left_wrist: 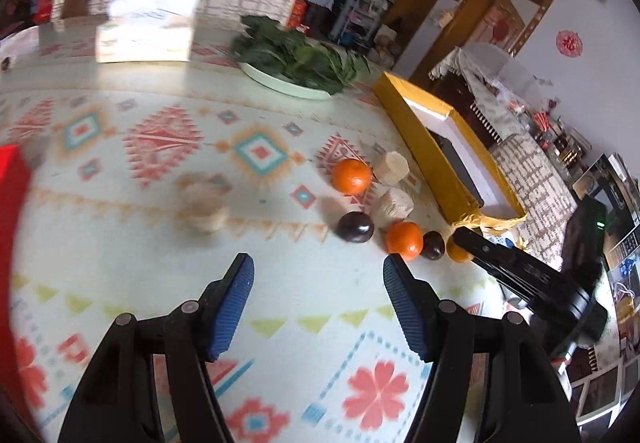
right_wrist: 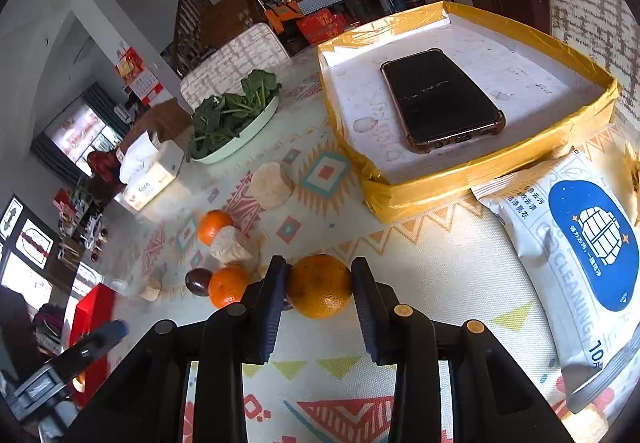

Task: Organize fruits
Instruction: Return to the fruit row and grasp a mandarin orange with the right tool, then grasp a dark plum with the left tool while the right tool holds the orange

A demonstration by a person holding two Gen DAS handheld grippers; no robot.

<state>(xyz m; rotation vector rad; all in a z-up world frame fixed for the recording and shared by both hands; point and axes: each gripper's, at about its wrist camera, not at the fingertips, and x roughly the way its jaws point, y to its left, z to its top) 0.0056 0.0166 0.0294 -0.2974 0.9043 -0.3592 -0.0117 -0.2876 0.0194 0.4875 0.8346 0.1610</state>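
Observation:
My right gripper (right_wrist: 319,264) is shut on an orange (right_wrist: 319,285), with a pad pressed on each side, just over the patterned tablecloth. To its left lie another orange (right_wrist: 228,285), a dark plum (right_wrist: 198,280) and a third orange (right_wrist: 212,225) among beige chunks (right_wrist: 272,185). My left gripper (left_wrist: 318,268) hangs open over bare cloth with nothing between its pads. Ahead of it are two oranges (left_wrist: 352,176) (left_wrist: 404,241), two plums (left_wrist: 355,227) (left_wrist: 433,245) and beige chunks (left_wrist: 396,204). One of the right gripper's fingers (left_wrist: 492,255) covers part of the held orange (left_wrist: 456,253).
A yellow-taped box (right_wrist: 480,171) holding a phone (right_wrist: 440,99) stands behind the fruit. A wipes pack (right_wrist: 576,243) lies at the right. A plate of greens (left_wrist: 296,59) and a tissue box (left_wrist: 148,31) are farther back. A red box (left_wrist: 10,179) stands at the left edge.

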